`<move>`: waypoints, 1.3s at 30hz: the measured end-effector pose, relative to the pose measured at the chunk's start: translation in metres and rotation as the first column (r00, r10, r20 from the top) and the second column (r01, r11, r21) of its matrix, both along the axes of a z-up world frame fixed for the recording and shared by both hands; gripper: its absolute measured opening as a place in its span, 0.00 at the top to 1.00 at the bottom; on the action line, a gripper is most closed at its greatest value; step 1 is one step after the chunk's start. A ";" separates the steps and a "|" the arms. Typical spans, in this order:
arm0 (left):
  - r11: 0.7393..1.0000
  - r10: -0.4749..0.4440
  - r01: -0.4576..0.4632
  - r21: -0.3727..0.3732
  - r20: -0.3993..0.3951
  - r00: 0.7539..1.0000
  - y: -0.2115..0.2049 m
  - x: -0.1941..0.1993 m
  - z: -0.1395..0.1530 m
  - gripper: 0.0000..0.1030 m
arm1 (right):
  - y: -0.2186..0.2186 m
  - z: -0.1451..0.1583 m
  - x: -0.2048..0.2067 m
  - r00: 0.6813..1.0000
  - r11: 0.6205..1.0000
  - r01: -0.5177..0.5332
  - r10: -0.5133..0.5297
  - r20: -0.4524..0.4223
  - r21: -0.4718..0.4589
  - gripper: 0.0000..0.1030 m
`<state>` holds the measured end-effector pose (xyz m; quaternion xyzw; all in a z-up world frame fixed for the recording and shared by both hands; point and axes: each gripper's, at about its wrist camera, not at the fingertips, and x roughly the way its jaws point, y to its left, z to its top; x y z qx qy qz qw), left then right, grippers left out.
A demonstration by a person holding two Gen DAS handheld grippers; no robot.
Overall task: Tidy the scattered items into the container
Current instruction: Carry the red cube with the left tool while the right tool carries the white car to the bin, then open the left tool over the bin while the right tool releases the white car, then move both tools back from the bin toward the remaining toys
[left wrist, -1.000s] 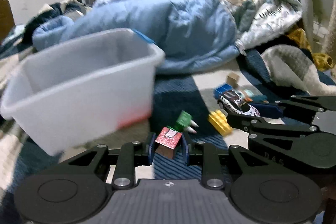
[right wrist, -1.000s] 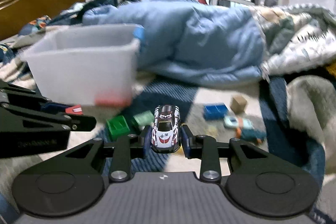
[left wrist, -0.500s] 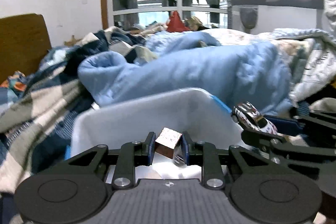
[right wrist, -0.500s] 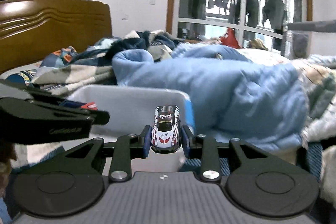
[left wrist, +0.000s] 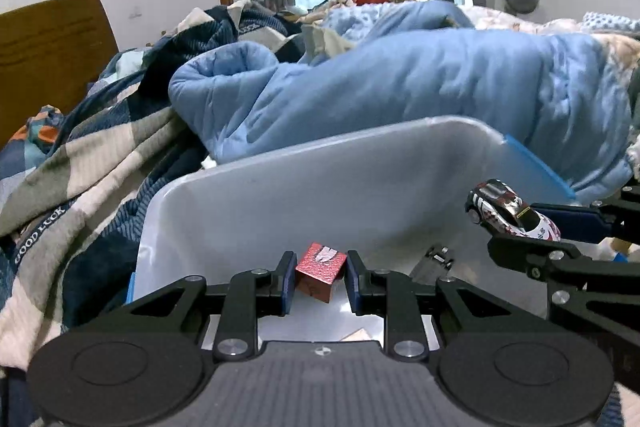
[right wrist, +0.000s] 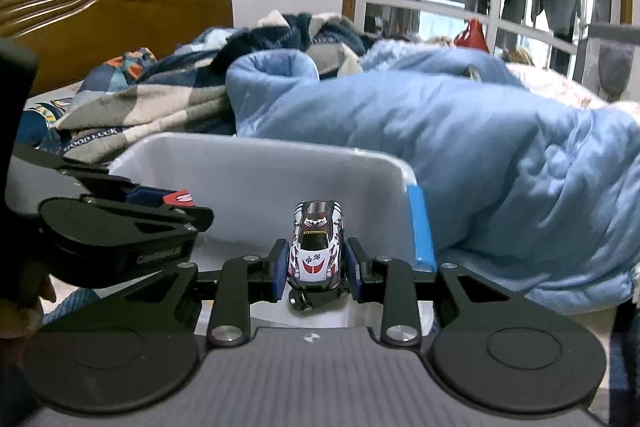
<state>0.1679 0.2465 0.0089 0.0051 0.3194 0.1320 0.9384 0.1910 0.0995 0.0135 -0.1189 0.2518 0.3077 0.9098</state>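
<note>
A white plastic bin [left wrist: 320,187] with a blue handle stands on the bed right in front of both grippers. Over its open top my left gripper [left wrist: 320,281] is shut on a red-topped wooden block [left wrist: 320,269]. My right gripper [right wrist: 318,267] is shut on a small white, red and black toy car [right wrist: 317,247], also above the bin [right wrist: 260,183]. The car [left wrist: 510,213] shows at the right of the left wrist view. The block's red corner [right wrist: 180,198] shows at the left of the right wrist view. A tan piece [left wrist: 356,335] lies on the bin's floor.
A rumpled light blue quilt [left wrist: 400,87] lies just behind the bin, and a checked blanket [left wrist: 80,167] spreads to its left. A wooden headboard [right wrist: 100,7] stands at the far left. Behind the bed is a window with clothes hanging outside.
Both grippers have travelled from the scattered toys on the bedspread to above the bin, each keeping its toy. The bin has come from the left to straight ahead and fills more of both views.
</note>
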 end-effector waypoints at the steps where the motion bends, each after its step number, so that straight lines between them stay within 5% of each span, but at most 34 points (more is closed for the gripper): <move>1: 1.000 -0.001 0.001 0.000 -0.008 1.000 0.001 0.001 -0.002 0.72 | 0.001 -0.002 0.002 1.000 1.000 0.001 -0.001 -0.009 -0.004 0.67; 4: 1.000 -0.002 0.002 -0.006 -0.025 1.000 0.003 0.002 -0.004 0.71 | 0.003 -0.006 0.005 1.000 1.000 0.006 -0.006 -0.021 -0.018 0.67; 10: 1.000 -0.005 0.005 0.018 -0.029 1.000 -0.001 0.000 -0.003 0.61 | 0.001 -0.006 0.001 1.000 1.000 0.018 -0.018 -0.003 -0.020 0.45; 16: 0.999 0.016 -0.015 0.040 -0.028 0.999 -0.005 -0.006 0.001 0.43 | -0.007 0.001 -0.006 1.000 1.000 0.021 -0.021 0.021 -0.014 0.39; 21: 0.998 0.022 -0.021 0.056 -0.018 1.000 -0.014 -0.018 0.009 0.38 | -0.023 0.010 -0.018 0.999 1.000 0.026 -0.026 0.043 0.003 0.35; 29: 0.999 -0.048 0.047 0.026 0.032 0.998 -0.055 -0.060 0.021 0.30 | -0.087 0.019 -0.042 0.995 0.995 0.081 -0.083 0.046 0.059 0.31; 32: 0.993 -0.117 0.117 -0.023 0.008 0.993 -0.078 -0.069 0.017 0.27 | -0.118 0.013 -0.049 0.991 0.989 0.127 -0.129 0.025 0.070 0.24; 39: 0.981 -0.196 0.196 0.000 -0.058 0.979 -0.132 -0.079 -0.015 0.27 | -0.176 -0.016 -0.065 0.976 0.974 0.217 -0.216 -0.028 0.066 0.24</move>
